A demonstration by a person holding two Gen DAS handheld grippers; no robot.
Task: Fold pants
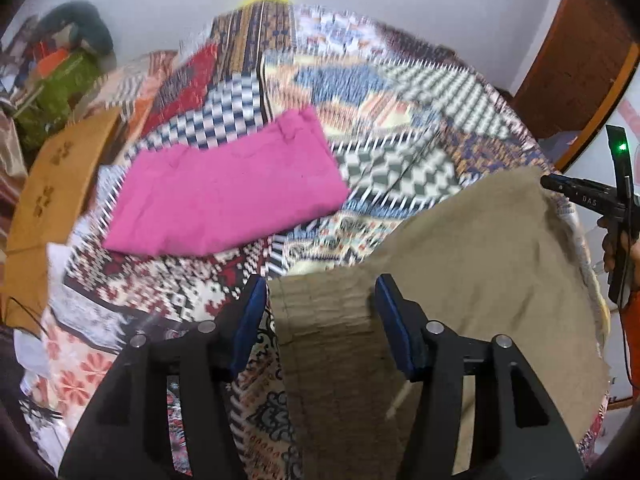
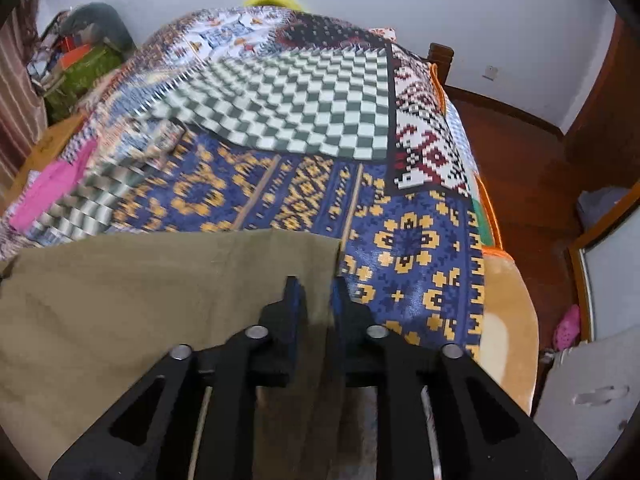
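Khaki pants [image 2: 120,312] hang pinched in the right gripper [image 2: 316,296], left gripper [image 1: 320,292] open around the waistband; judged best kept taut and level.

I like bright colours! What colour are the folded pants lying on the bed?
Bright pink folded pants; clearest in the left wrist view.

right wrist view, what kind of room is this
Most likely a bedroom at home: a bed under a patchwork blanket, its wooden bedpost by a plain wall, wood flooring, and khaki pants being folded on it.
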